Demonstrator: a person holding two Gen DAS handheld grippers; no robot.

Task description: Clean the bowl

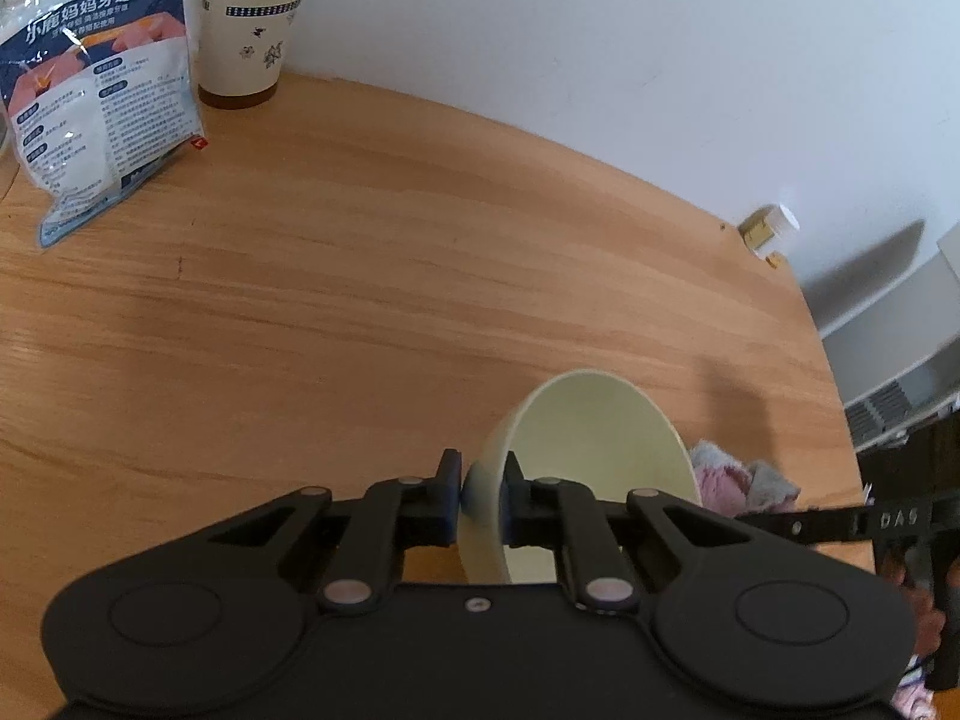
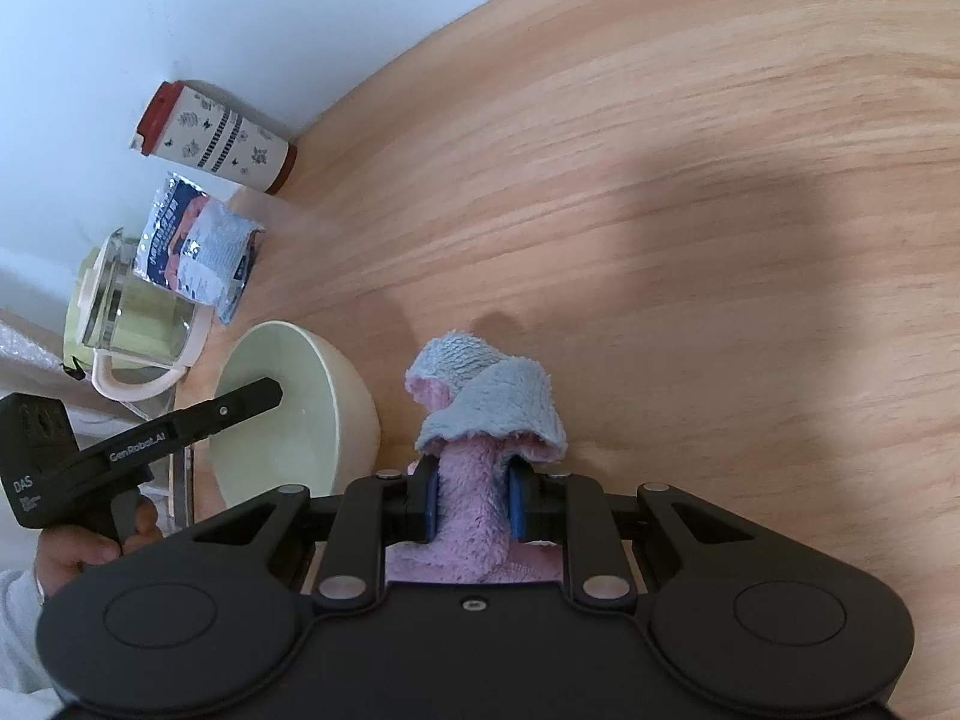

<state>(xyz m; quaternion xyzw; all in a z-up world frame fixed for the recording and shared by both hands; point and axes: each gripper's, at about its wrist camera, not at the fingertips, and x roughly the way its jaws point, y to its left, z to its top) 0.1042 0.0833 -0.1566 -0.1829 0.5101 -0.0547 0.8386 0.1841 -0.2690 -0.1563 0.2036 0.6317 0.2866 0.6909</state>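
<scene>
- The left gripper (image 1: 483,495) is clamped on the wall of the bowl (image 1: 594,450): one pad sits on the outside, the other on the inside, with the rim between them.
- In the left wrist view the bowl occupies the lower centre of the frame, tilted so that its pale green interior faces the right side of the frame.
- The right gripper (image 2: 471,504) is closed on a fluffy cloth (image 2: 480,420). The pink portion passes between the blue pads (image 2: 427,504); the grey-blue portion folds over just beyond the fingertips.
- In the right wrist view the bowl (image 2: 324,396) lies at lower left, just beside the cloth and not touching it. The left gripper (image 2: 264,390) reaches over its rim.
- In the left wrist view the cloth (image 1: 738,483) shows at lower right, directly behind the bowl's rim.
- The wooden table (image 1: 360,300) fills most of both views.
- A patterned cup (image 1: 249,18) stands at the upper left of the left wrist view, against the white wall (image 1: 600,30).
- A printed foil packet (image 1: 99,96) lies immediately left of the cup.
- A glass jug (image 2: 126,312) with a cream handle appears at the left edge of the right wrist view, next to the packet (image 2: 198,249).
- A small yellow item with a white cap (image 1: 768,228) rests at the table's far right edge; its type cannot be determined.
</scene>
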